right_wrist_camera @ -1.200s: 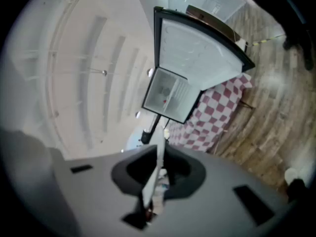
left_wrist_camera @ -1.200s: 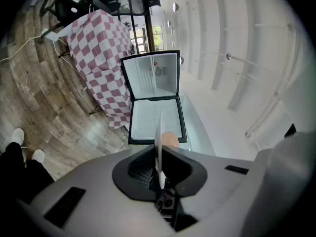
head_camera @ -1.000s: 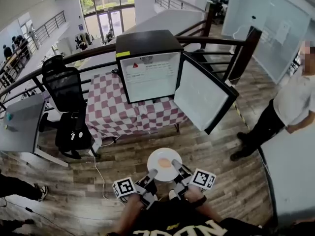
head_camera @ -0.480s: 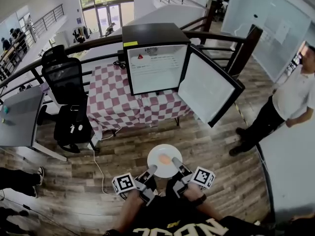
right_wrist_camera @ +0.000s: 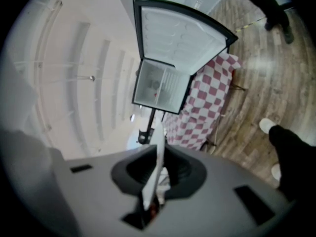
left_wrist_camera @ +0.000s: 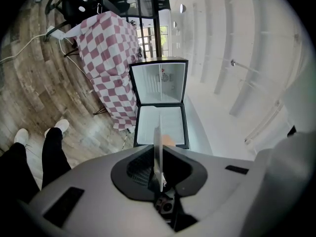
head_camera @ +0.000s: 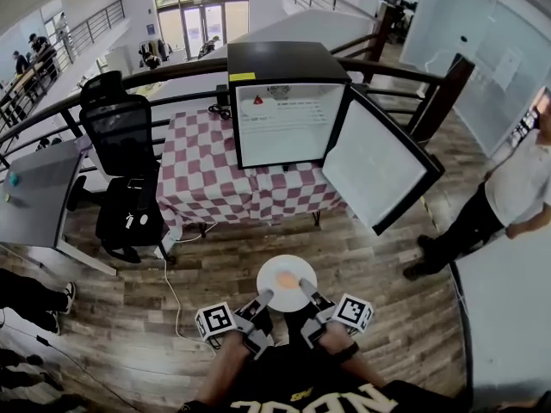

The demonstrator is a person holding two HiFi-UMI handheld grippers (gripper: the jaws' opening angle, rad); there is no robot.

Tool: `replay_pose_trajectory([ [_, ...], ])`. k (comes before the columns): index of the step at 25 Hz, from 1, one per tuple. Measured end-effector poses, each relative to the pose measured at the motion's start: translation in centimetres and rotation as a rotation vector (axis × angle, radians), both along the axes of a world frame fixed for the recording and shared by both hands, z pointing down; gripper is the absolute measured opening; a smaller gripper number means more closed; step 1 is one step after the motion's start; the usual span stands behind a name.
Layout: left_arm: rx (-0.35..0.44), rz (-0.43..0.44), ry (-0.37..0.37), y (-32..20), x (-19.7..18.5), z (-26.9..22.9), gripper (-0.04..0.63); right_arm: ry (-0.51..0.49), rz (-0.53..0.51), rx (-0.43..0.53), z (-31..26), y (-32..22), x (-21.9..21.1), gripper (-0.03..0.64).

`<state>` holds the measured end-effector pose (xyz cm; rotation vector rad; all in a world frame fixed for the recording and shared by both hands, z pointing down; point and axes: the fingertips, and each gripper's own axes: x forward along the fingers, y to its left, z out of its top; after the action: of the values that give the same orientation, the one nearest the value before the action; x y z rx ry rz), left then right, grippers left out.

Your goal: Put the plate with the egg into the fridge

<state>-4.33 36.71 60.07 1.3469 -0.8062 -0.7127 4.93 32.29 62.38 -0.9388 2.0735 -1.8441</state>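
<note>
A white plate (head_camera: 293, 292) with an orange egg (head_camera: 286, 279) on it hangs level over the wooden floor in the head view. My left gripper (head_camera: 265, 297) is shut on its near left rim, my right gripper (head_camera: 306, 297) on its near right rim. In each gripper view the plate shows edge-on between the jaws: plate (left_wrist_camera: 158, 154), plate (right_wrist_camera: 155, 174). The small black fridge (head_camera: 288, 101) stands ahead on a checked table (head_camera: 207, 179), door (head_camera: 376, 166) swung open to the right, white inside bare.
A black office chair (head_camera: 120, 157) stands left of the table, a grey desk (head_camera: 34, 200) further left. A person (head_camera: 499, 205) stands at the right. Dark railings (head_camera: 413, 80) run behind the fridge. A white cable (head_camera: 172, 304) lies on the floor.
The fridge and table have come nearer and sit more central in the head view. The plate stays held the same way by both grippers.
</note>
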Motion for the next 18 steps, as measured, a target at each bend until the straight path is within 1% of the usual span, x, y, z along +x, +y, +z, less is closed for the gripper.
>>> replay_pose_trajectory([
  [4, 0.002, -0.061, 0.002, -3.3, -1.4, 0.0, 0.043, -0.048, -0.030, -0.026, 0.2, -3.4, -1.9, 0.052],
  [7, -0.012, -0.092, -0.003, -6.1, -2.1, 0.1, 0.041, -0.049, -0.068, -0.019, -0.1, -6.7, -2.9, 0.052],
  [10, -0.017, -0.108, -0.016, -10.2, -2.7, 0.1, 0.041, -0.064, -0.085, -0.008, -0.4, -11.0, -3.6, 0.052],
  [12, -0.005, -0.110, -0.027, -13.2, -2.7, -0.2, 0.041, -0.069, -0.082, 0.010, -1.0, -14.1, -3.8, 0.052],
  [18, 0.020, -0.127, -0.021, -21.5, -2.1, -1.4, 0.041, -0.082, -0.071, 0.046, -2.4, -22.5, -3.1, 0.052],
])
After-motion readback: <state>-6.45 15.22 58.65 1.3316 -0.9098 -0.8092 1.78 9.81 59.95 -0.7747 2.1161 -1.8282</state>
